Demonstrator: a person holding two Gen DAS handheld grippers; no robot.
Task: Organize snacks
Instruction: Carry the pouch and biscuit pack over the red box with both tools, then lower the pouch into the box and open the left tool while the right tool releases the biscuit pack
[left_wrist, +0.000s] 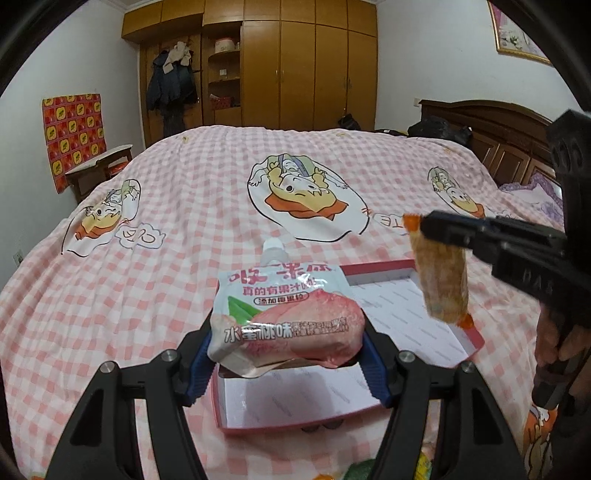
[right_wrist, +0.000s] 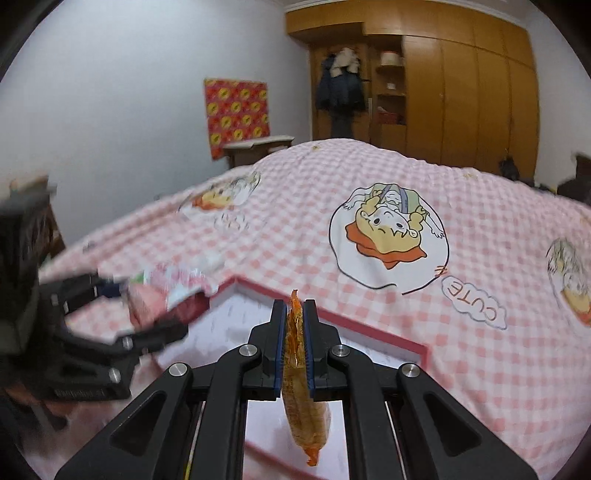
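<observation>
My left gripper (left_wrist: 286, 338) is shut on a peach jelly pouch (left_wrist: 284, 314) with a white spout, held above a red-rimmed open box (left_wrist: 347, 421) with a white inside on the bed. My right gripper (right_wrist: 294, 314) is shut on the top of an orange snack packet (right_wrist: 304, 413) that hangs down over the same box (right_wrist: 373, 330). In the left wrist view the right gripper (left_wrist: 424, 227) comes in from the right with the packet (left_wrist: 443, 280) dangling over the box's far half. In the right wrist view the left gripper (right_wrist: 147, 308) and pouch (right_wrist: 162, 284) appear blurred at the left.
The box lies on a pink checked bedspread (left_wrist: 207, 184) with cartoon prints. A wooden headboard (left_wrist: 498, 136) stands at the right and a wardrobe (left_wrist: 295, 66) at the back. More snack packaging (left_wrist: 362, 470) peeks in at the bottom edge.
</observation>
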